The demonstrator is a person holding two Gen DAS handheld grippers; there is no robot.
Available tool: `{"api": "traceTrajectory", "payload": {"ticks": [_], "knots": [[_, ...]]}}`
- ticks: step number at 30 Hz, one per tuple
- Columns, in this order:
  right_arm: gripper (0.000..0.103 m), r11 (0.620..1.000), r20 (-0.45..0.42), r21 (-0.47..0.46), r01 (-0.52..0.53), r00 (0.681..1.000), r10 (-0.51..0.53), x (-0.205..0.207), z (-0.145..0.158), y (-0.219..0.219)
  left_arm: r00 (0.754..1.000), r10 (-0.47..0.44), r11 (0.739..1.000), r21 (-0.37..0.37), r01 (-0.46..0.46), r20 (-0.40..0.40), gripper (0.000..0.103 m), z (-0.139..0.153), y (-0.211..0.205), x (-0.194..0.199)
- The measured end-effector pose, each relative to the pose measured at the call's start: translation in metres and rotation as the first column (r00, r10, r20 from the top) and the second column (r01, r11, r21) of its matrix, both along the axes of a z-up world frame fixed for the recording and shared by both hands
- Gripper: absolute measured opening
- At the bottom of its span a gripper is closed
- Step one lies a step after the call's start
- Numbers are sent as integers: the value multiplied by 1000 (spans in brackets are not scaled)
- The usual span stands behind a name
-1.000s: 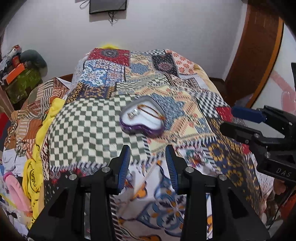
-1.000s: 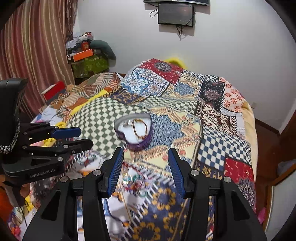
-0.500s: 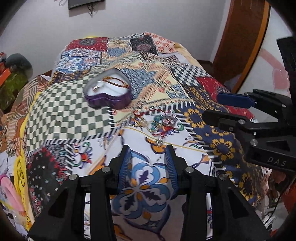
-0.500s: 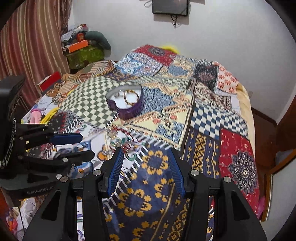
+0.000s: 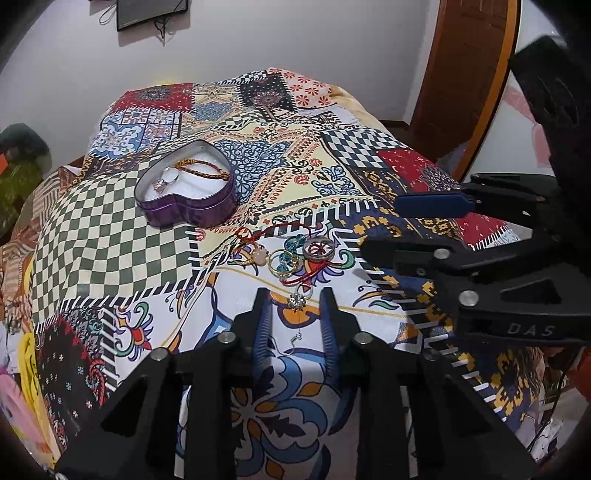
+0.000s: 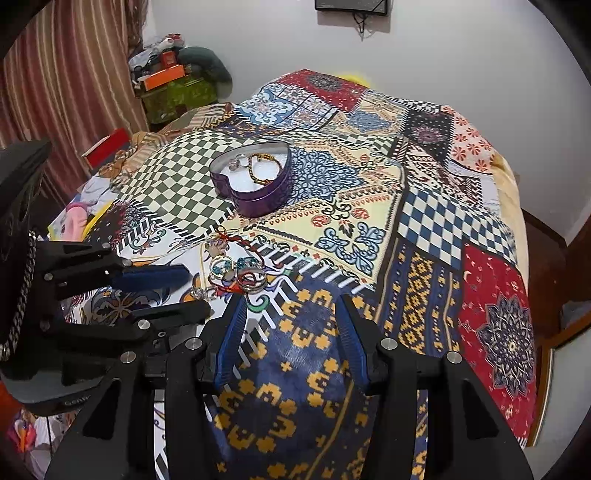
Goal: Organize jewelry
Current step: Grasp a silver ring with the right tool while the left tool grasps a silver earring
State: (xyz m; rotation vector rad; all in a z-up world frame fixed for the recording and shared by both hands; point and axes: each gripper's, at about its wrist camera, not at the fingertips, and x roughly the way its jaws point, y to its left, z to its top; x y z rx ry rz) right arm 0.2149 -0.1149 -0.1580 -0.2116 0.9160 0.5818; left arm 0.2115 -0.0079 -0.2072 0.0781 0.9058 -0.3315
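Note:
A purple heart-shaped tin (image 5: 188, 192) (image 6: 255, 181) sits open on the patchwork bedspread, holding a ring and a braided gold bracelet (image 5: 201, 168). A loose pile of jewelry (image 5: 284, 254) (image 6: 236, 273) lies nearer me: rings, a red cord bracelet, a silver band (image 5: 319, 249) and a sparkly pendant (image 5: 296, 301) on a thin chain. My left gripper (image 5: 295, 306) is open and empty, its fingers on either side of the pendant, just above the bed. My right gripper (image 6: 290, 310) is open and empty, just right of the pile.
The patchwork bedspread (image 6: 424, 229) covers the whole bed. Clothes and boxes (image 6: 173, 81) are heaped by a striped curtain at the far left. A wooden door frame (image 5: 469, 74) stands to the right, and a dark screen (image 5: 151, 13) hangs on the white wall.
Both grippers have pulled back from the heart tin toward the near part of the bed. The left one has come down over the jewelry pile; both stay open.

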Motion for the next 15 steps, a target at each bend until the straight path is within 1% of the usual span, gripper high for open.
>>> {"api": "traceTrajectory", "payload": {"ticks": [4, 8, 12, 14, 15], "knots": [[46, 1000, -12, 16, -22, 1000, 22, 4, -3, 4, 1000, -7, 1000, -14, 7, 6, 9, -1, 1, 1], [46, 999, -25, 9, -47, 999, 48, 8, -7, 11, 1000, 0, 1000, -21, 0, 18, 9, -2, 4, -3], [46, 998, -34, 12, -68, 997, 68, 11, -10, 16, 999, 27, 998, -49, -26, 20, 9, 2, 12, -6], [42, 997, -32, 6, -83, 996, 83, 12, -11, 21, 999, 43, 997, -62, -42, 28, 9, 5, 18, -8], [38, 996, -35, 3, -89, 995, 89, 13, -12, 23, 998, 54, 996, -67, -51, 35, 9, 7, 21, -9]]}}
